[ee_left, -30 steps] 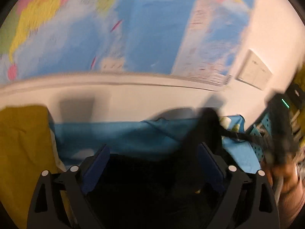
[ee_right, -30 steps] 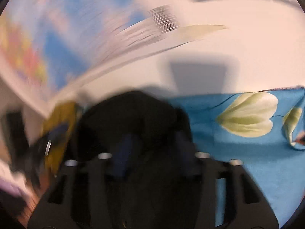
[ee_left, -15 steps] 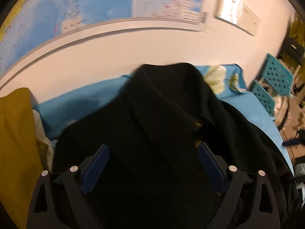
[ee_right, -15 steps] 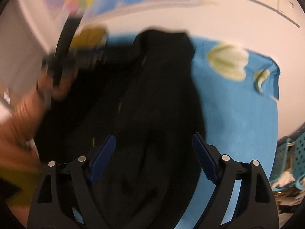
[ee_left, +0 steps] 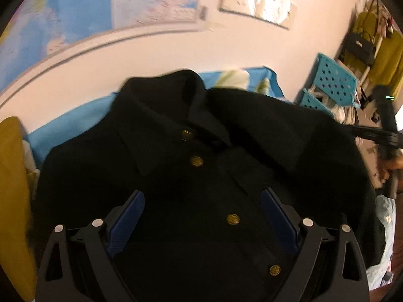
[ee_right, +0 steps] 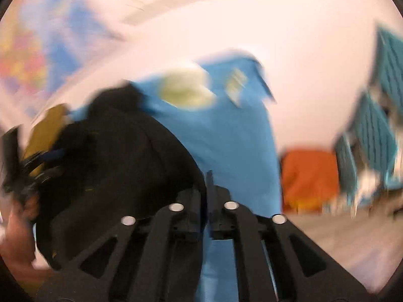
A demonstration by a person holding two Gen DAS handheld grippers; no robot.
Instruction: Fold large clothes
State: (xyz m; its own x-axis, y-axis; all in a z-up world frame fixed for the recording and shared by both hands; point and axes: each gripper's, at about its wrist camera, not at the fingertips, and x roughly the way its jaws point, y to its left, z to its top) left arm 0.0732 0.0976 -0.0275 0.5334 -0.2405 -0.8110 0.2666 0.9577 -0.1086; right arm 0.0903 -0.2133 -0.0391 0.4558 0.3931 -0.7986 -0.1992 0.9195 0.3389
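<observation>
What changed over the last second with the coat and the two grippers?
The black coat went from a bunched heap to lying spread, collar up, on the blue cloth. The right gripper swung to the coat's right edge; its jaws have just been closing, nearly together, nothing visibly between them. The left gripper stayed open over the coat.

R view blurred, coat (ee_left: 201,176) bottom cut off

Left wrist cam sits close above the black coat (ee_left: 201,176), tilted down toward its collar and the wall with the map (ee_left: 100,12) behind it. Right wrist cam, pretty blurry, looks from the coat's right edge (ee_right: 113,163) over the blue cloth (ee_right: 226,138). Both catch coat, cloth, wall.
</observation>
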